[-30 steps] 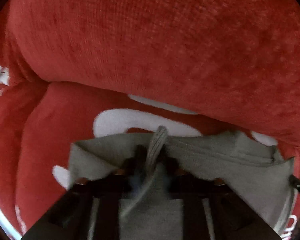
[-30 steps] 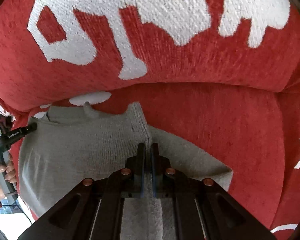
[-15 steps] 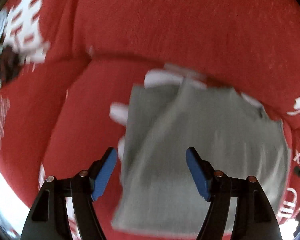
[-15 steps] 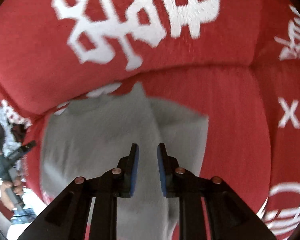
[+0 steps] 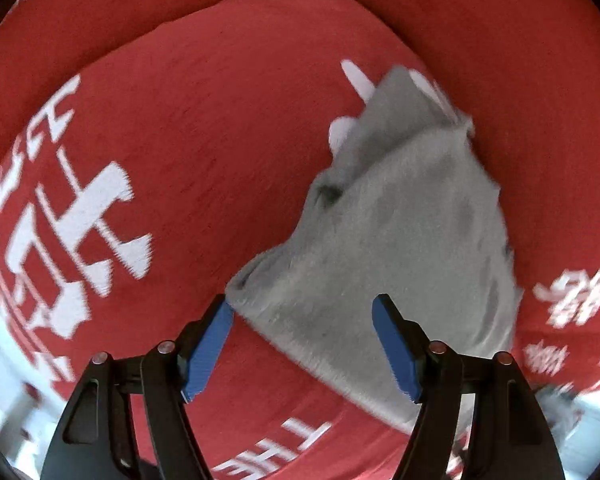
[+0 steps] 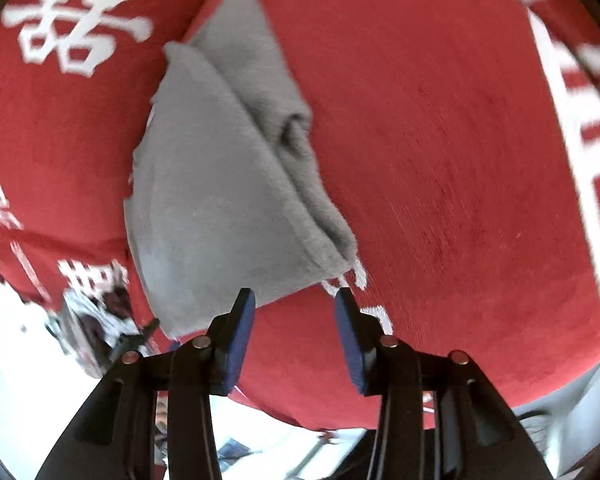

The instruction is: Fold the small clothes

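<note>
Both claws have let go of the grey garment (image 5: 400, 240) since a second ago, when each was pinched shut on its cloth; they now sit back from it, jaws apart.

Left claw (image 5: 302, 336): released, blue pads (image 5: 208, 350) spread wide, nothing between them. The near left corner of the garment lies just beyond the left pad tip; whether it touches I cannot tell.

Right claw (image 6: 295, 330): also released, jaws apart though less wide, empty. The garment's near edge lies just ahead of its left fingertip.

Grey garment (image 6: 220, 168): folded, lying on the red sofa cover (image 5: 220, 140), a layered bundle with one thicker rolled fold along its side. From the right claw it runs away up and to the left; from the left claw it spreads ahead and to the right.

Red sofa cover (image 6: 440, 140): white woven characters and lettering on all sides of the garment, some partly hidden under its far end.

No containers seen. Pictures are motion-blurred, so the finer details of the cloth are unclear.
</note>
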The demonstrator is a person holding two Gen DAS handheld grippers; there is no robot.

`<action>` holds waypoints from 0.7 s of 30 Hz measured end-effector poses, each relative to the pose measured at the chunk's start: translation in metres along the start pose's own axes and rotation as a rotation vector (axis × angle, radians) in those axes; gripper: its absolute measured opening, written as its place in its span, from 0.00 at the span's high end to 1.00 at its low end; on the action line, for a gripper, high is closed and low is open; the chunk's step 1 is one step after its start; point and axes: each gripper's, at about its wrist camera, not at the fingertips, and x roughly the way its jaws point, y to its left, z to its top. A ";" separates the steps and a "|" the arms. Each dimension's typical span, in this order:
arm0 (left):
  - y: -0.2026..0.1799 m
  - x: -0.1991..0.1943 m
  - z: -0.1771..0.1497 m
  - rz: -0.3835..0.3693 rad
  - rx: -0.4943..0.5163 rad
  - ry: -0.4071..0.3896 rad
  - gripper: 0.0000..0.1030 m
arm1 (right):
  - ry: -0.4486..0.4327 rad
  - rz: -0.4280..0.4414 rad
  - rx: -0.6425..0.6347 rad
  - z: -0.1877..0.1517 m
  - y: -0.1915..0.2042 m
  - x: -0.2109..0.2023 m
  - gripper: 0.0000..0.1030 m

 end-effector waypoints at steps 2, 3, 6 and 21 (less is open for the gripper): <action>0.001 0.000 0.004 0.016 -0.014 -0.034 0.42 | -0.033 0.043 0.052 0.003 -0.003 0.005 0.56; 0.000 0.000 0.006 0.026 -0.011 -0.052 0.58 | -0.045 0.059 0.074 0.005 -0.005 0.007 0.56; 0.000 -0.006 0.007 0.027 0.023 -0.063 0.79 | -0.053 0.046 0.098 0.009 -0.001 0.009 0.91; -0.003 -0.013 -0.010 0.233 0.303 -0.074 0.80 | -0.039 -0.157 -0.164 0.009 0.018 0.008 0.89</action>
